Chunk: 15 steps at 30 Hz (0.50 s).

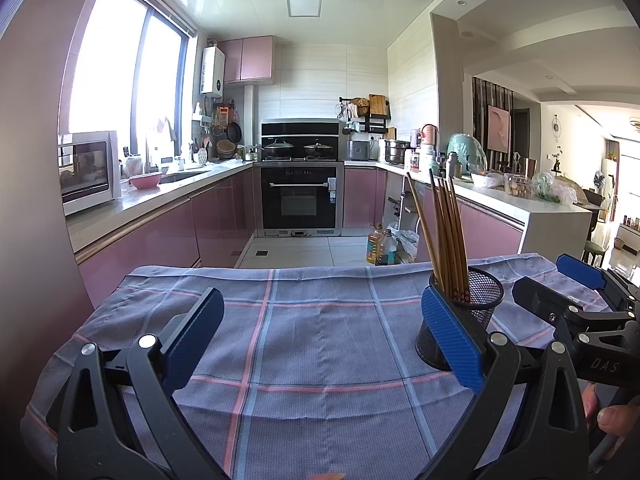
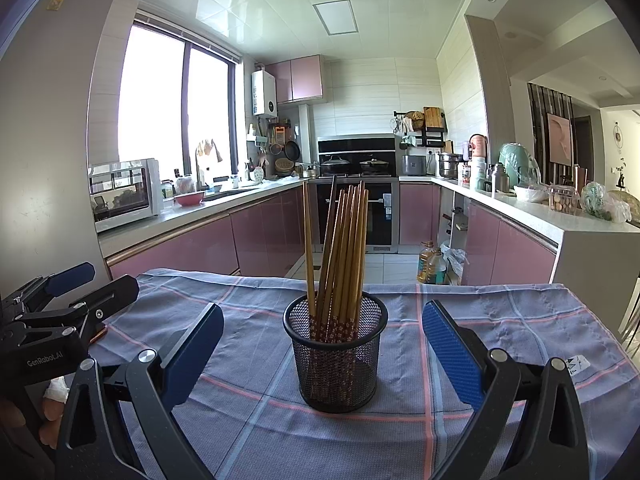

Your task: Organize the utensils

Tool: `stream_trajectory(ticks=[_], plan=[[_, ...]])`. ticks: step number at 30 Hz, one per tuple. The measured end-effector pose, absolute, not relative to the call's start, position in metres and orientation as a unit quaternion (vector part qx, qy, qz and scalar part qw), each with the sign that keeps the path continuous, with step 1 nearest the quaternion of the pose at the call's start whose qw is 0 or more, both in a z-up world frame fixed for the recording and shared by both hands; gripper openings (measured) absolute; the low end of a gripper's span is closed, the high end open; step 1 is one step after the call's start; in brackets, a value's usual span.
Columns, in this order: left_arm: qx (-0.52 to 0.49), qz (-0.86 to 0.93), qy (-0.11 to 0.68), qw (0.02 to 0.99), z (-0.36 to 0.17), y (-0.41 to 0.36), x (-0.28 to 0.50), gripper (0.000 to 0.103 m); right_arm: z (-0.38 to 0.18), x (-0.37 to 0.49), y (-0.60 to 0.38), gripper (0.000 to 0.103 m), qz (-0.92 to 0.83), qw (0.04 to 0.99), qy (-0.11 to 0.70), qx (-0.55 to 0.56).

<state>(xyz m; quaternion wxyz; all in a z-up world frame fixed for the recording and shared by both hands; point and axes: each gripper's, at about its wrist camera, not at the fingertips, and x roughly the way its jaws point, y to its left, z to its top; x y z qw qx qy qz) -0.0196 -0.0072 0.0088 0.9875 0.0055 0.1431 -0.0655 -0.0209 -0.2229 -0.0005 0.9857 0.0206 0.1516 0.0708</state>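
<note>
Holding both grippers spread wide and empty over the checked cloth (image 2: 500, 320) on the table, we've got the black mesh cup (image 2: 335, 354) standing upright right between the right gripper (image 2: 322, 354) fingers, touching neither. All the wooden chopsticks (image 2: 340, 248) sit bunched in it, leaning a bit. Our left gripper (image 1: 320, 338) hangs just left of the cup, its right pad in front of the mesh in that view. Pink kitchen cabinets (image 2: 264, 236) far behind.

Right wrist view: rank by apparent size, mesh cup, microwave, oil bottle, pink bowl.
1. mesh cup, nearest the camera, so inflated
2. microwave
3. oil bottle
4. pink bowl
</note>
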Motion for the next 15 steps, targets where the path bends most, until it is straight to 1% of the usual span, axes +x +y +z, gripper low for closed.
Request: stream_trajectory(ticks=[15], plan=[[0.005, -0.067, 0.145, 0.987, 0.0084, -0.0081, -0.0197, 0.097, -0.0006, -0.0205, -0.2225, 0.096, 0.071, 0.986, 0.153, 0.021]])
